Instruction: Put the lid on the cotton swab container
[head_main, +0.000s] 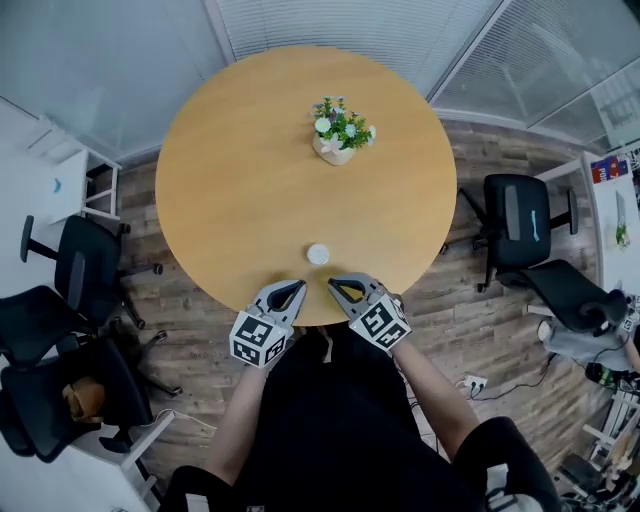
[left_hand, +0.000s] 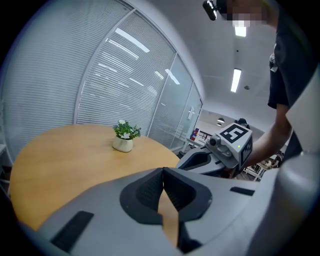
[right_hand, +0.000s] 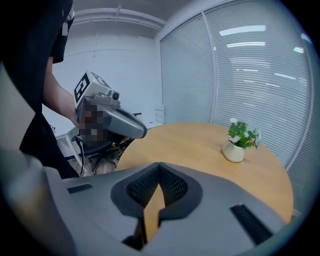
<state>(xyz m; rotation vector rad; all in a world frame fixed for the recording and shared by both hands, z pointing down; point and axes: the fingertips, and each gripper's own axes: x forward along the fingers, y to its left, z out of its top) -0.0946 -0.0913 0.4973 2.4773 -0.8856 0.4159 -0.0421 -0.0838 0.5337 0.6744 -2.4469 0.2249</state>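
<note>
A small white round container (head_main: 318, 254) sits on the round wooden table (head_main: 230, 190), close to its near edge; whether a lid is on it is too small to tell. It does not show in either gripper view. My left gripper (head_main: 298, 287) hovers at the table's near edge, just short and left of the container, its jaws shut and empty (left_hand: 162, 170). My right gripper (head_main: 334, 286) hangs beside it, just short and right of the container, also shut with nothing between its fingers (right_hand: 159, 164). The two grippers point slightly toward each other.
A white pot with a green flowering plant (head_main: 338, 130) stands at the far side of the table. Black office chairs (head_main: 60, 300) stand left of the table, and more of them (head_main: 515, 225) at the right. Glass walls with blinds enclose the far side.
</note>
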